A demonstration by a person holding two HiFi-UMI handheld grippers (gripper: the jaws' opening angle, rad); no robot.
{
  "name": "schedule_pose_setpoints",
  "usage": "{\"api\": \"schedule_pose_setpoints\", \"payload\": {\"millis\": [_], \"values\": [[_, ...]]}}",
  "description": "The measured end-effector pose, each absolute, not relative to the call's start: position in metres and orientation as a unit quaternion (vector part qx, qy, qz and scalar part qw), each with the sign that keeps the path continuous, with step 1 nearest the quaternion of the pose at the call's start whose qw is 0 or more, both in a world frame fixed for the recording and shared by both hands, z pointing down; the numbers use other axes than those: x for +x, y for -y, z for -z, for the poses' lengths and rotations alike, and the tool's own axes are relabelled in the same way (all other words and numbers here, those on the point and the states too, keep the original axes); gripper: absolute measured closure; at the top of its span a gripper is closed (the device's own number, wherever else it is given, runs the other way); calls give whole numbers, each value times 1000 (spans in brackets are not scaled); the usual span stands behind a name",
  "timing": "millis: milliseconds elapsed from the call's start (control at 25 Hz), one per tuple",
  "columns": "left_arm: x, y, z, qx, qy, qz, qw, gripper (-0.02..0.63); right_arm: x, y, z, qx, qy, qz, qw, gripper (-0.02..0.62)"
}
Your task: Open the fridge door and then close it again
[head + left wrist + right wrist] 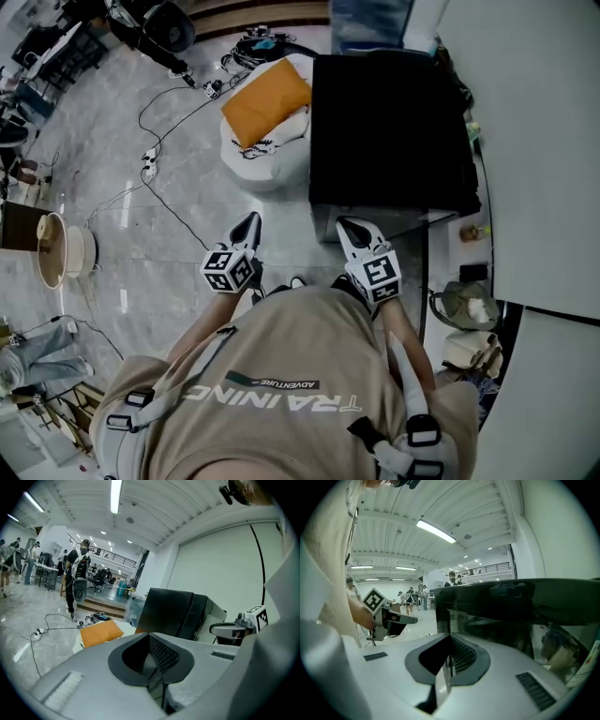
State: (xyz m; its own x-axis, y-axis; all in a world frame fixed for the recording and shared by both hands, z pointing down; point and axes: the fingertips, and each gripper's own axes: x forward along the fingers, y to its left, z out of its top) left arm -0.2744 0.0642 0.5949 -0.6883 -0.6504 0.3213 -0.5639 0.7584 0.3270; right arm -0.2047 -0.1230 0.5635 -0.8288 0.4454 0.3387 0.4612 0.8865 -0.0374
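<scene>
Fingers (161, 654) closed on left gripper (250, 220) and right gripper (345, 225), before shut black fridge (389, 131).

Fridge (389, 131): small, boxy, black, with a matte top. It stands upright on the floor (169, 234), close to a white wall (534, 112). The door (375, 223) is glossy and reflective, faces the person, and appears shut, flush with the cabinet. The right gripper view shows the door front (487, 630) up close. The left gripper view shows the dark cabinet (173, 613) at an angle.
</scene>
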Motion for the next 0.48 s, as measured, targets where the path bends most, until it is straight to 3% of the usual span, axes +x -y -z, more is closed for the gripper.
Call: {"api": "schedule_pose_setpoints", "payload": {"millis": [480], "values": [[-255, -53, -550, 340, 916, 93, 189, 606, -200, 117, -524, -264, 949, 57, 161, 598]]}}
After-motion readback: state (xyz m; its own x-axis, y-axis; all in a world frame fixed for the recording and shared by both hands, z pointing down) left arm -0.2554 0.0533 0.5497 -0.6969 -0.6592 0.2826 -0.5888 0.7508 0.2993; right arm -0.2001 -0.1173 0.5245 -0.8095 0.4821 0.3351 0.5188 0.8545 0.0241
